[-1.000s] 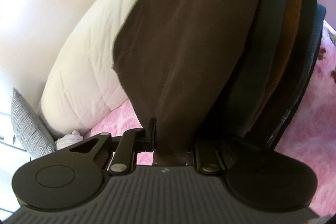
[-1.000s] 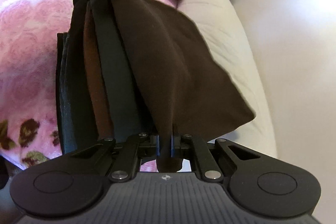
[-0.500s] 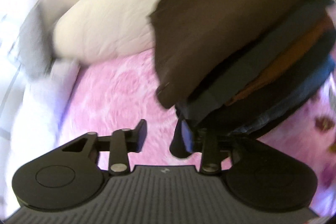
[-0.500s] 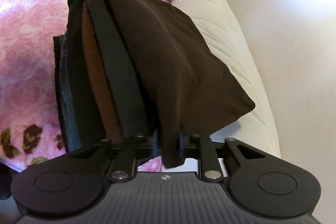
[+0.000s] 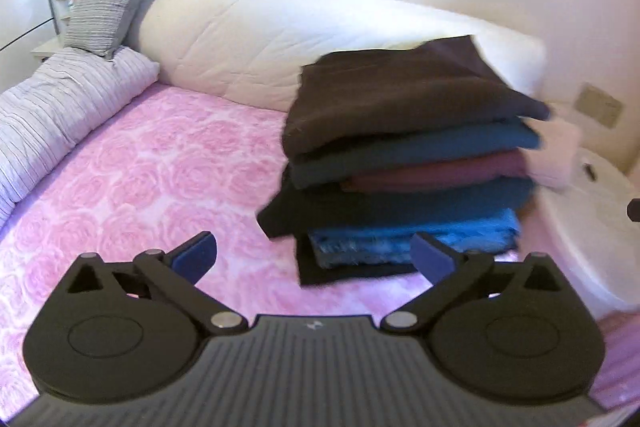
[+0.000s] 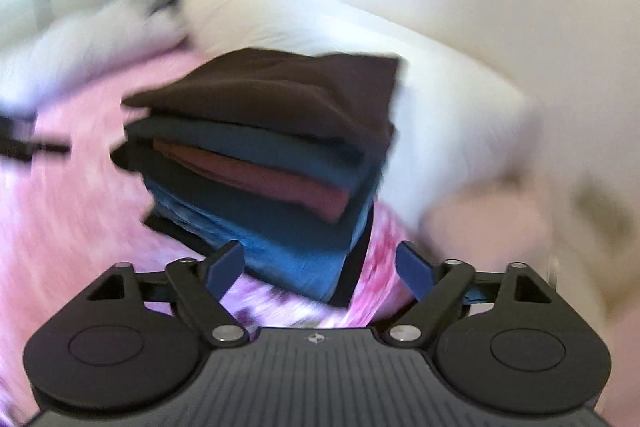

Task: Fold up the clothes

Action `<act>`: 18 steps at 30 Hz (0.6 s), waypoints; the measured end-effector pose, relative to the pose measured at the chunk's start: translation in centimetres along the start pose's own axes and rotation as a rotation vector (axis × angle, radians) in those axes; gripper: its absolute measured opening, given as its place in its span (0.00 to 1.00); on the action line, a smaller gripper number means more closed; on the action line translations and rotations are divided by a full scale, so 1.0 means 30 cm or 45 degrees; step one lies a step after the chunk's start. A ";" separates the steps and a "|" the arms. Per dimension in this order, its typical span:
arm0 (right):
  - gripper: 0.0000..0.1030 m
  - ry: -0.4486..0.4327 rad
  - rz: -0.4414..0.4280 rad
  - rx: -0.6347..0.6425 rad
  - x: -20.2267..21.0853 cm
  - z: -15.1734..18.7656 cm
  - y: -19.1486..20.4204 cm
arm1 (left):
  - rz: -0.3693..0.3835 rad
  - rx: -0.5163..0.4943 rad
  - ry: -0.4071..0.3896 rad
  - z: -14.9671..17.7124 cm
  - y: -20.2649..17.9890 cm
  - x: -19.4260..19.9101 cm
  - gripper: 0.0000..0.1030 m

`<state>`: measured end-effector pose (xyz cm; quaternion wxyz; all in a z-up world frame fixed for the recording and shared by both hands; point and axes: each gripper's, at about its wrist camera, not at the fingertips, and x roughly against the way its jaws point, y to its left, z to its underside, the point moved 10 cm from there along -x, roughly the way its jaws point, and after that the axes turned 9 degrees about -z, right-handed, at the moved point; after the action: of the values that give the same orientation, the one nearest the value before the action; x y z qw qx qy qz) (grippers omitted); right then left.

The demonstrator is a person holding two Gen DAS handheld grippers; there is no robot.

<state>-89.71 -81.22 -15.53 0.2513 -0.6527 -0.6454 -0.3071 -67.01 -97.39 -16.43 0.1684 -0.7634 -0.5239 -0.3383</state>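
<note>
Lying folded atop the stack on the bed, ahead of the wide-open, empty left hand-held gripper and right hand-held gripper, the brown garment is judged finished; no unfolded piece is seen.

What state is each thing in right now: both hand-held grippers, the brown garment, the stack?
Left hand-held gripper: open, holding nothing.
Right hand-held gripper: open, holding nothing.
Brown garment: folded, lying on top of the stack.
Stack of clothes: folded, piled on the pink bedspread.
</note>
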 end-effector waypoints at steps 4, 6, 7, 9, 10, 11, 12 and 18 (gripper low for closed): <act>0.86 0.006 0.045 -0.314 0.196 0.158 0.023 | 0.036 0.021 0.015 0.100 0.003 0.178 0.99; 0.86 -0.005 0.050 -0.343 0.274 0.216 0.060 | 0.054 0.032 0.023 0.150 0.004 0.267 0.99; 0.86 -0.006 0.061 -0.345 0.313 0.248 0.076 | 0.063 0.037 0.027 0.174 0.005 0.312 0.99; 0.86 -0.001 0.072 -0.355 0.374 0.304 0.107 | 0.056 0.033 0.023 0.216 0.002 0.381 0.99; 0.86 -0.001 0.071 -0.365 0.401 0.327 0.121 | 0.049 0.029 0.018 0.234 -0.002 0.412 0.99; 0.86 -0.007 0.065 -0.380 0.428 0.346 0.134 | 0.051 0.026 0.014 0.252 -0.008 0.449 0.99; 0.86 -0.015 0.059 -0.391 0.453 0.364 0.148 | 0.050 0.022 0.009 0.266 -0.012 0.481 0.99; 0.86 -0.081 0.035 -0.386 0.612 0.452 0.242 | 0.056 0.029 -0.010 0.342 -0.055 0.701 0.99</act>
<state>-81.82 -59.06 -11.02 0.1334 -0.7015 -0.5902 -0.3766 -60.35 -76.03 -9.36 0.1823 -0.7740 -0.5116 -0.3255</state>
